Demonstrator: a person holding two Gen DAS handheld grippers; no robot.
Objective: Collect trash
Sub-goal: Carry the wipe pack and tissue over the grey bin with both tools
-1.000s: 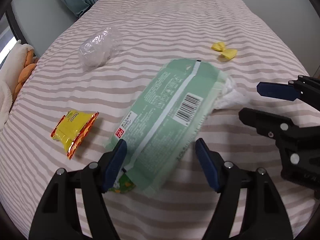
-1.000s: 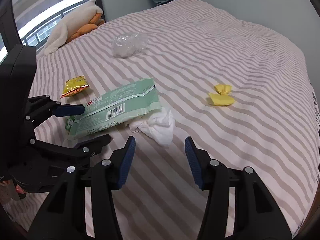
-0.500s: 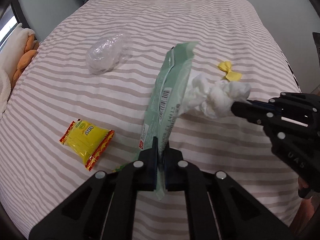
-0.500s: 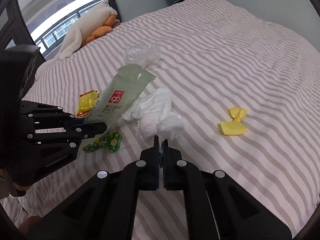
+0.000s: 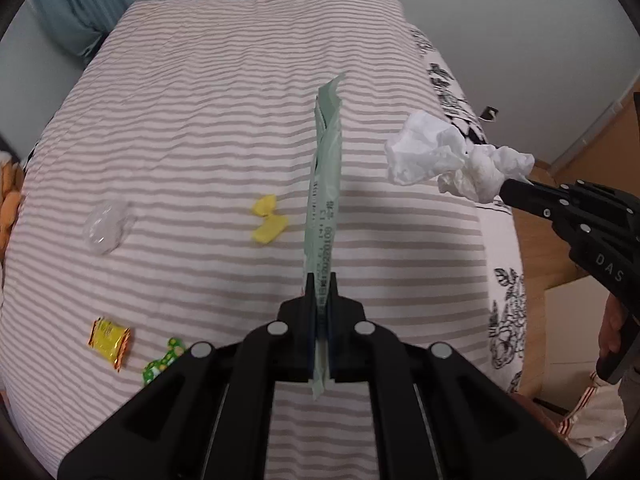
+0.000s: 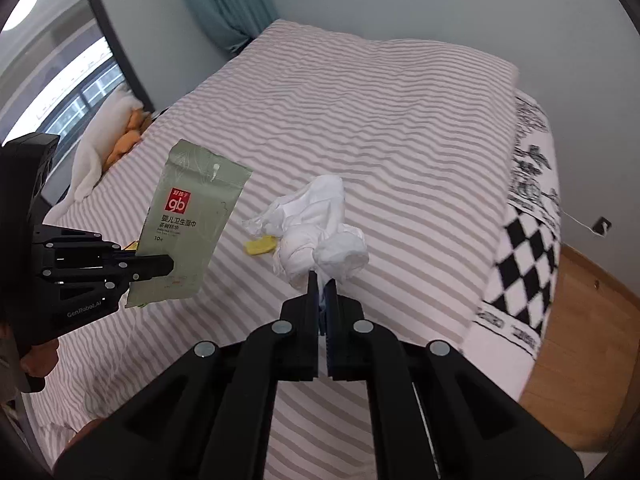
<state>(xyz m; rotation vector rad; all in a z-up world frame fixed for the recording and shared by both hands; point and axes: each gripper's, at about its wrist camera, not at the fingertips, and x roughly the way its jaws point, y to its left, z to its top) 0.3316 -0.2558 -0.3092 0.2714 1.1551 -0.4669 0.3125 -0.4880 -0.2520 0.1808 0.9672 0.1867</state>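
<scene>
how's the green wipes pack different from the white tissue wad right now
The green wipes pack is flat, smooth and printed; the white tissue wad is crumpled, lumpy and plain. The left gripper pinches the pack, the right gripper the wad. Both are lifted off the striped bed.

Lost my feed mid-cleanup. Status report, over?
Left gripper shut on green wipes packet, lifted. Right gripper shut on white tissue wad, lifted. Yellow wrapper, clear plastic remain on bed.
</scene>
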